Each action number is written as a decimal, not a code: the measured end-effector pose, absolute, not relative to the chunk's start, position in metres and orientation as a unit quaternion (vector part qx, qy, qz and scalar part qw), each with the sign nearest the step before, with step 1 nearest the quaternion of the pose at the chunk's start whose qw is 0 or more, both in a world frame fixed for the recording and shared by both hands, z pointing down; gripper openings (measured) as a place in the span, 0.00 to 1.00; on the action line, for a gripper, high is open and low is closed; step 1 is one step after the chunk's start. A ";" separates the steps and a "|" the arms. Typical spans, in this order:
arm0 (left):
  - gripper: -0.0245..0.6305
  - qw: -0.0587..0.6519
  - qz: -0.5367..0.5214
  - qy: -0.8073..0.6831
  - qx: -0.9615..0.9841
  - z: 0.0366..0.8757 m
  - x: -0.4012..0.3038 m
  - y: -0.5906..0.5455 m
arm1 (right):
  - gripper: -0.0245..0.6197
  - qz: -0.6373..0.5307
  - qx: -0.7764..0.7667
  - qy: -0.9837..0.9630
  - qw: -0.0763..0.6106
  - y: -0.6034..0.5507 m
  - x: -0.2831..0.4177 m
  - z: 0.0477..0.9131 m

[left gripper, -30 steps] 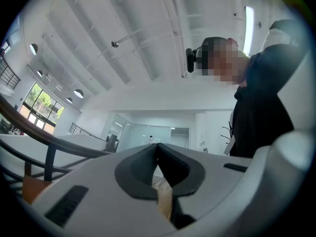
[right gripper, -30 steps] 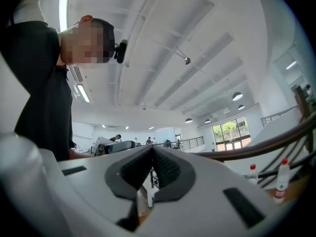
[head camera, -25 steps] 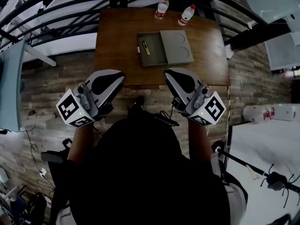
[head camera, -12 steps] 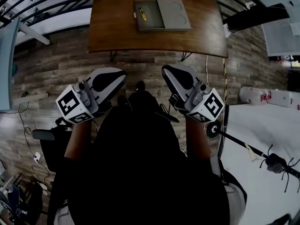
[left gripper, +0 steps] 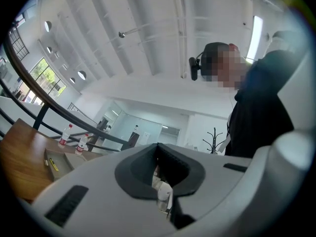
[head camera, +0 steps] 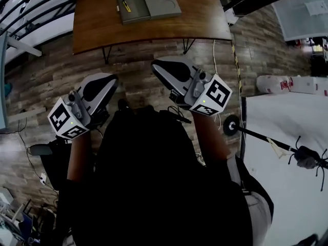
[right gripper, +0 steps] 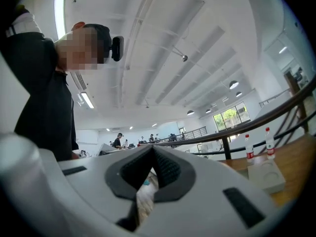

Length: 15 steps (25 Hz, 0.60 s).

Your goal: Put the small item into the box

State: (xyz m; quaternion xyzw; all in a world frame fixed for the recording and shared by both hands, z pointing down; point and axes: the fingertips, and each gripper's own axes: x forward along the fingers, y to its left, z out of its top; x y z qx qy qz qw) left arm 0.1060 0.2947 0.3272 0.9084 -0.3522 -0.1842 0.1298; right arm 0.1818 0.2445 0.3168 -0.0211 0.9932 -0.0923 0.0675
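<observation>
Room: open hall, wood-plank floor (head camera: 138, 60), white ceiling, dark railings

- Person: standing well back from the table, both tools drawn in against the dark-clothed body
- Left gripper (head camera: 105, 83): jaws pressed together, nothing between them
- Right gripper (head camera: 166, 68): jaws likewise closed tip to tip, carrying nothing
- Table (head camera: 195, 19): brown wooden top, well apart from both grippers, a strip of floor between
- Box (head camera: 134, 6): grey, open, on the tabletop; its lid (head camera: 160, 1) lies flat against its right side
- Small item (head camera: 125, 6): yellow, lying inside the box near its left wall
- Two water bottles (left gripper: 64, 135): upright on the table beyond the box
- Task status, as judged: item already placed, tools clear, nothing further evidently outstanding
</observation>
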 end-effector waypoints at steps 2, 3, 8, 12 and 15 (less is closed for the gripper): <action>0.06 0.139 -0.185 -0.357 0.905 0.332 0.123 0.294 | 0.05 -0.098 -0.022 0.993 0.067 0.248 0.202 0.321; 0.06 0.143 -0.183 -0.359 0.904 0.335 0.132 0.294 | 0.05 -0.101 -0.023 0.992 0.067 0.251 0.212 0.324; 0.06 0.147 -0.174 -0.355 0.907 0.345 0.186 0.301 | 0.05 -0.111 -0.016 0.992 0.051 0.261 0.263 0.341; 0.06 0.156 -0.168 -0.351 0.908 0.357 0.219 0.298 | 0.05 -0.114 -0.018 0.992 0.052 0.263 0.291 0.348; 0.06 0.160 -0.156 -0.345 0.911 0.361 0.237 0.296 | 0.05 -0.120 -0.020 0.991 0.058 0.265 0.304 0.349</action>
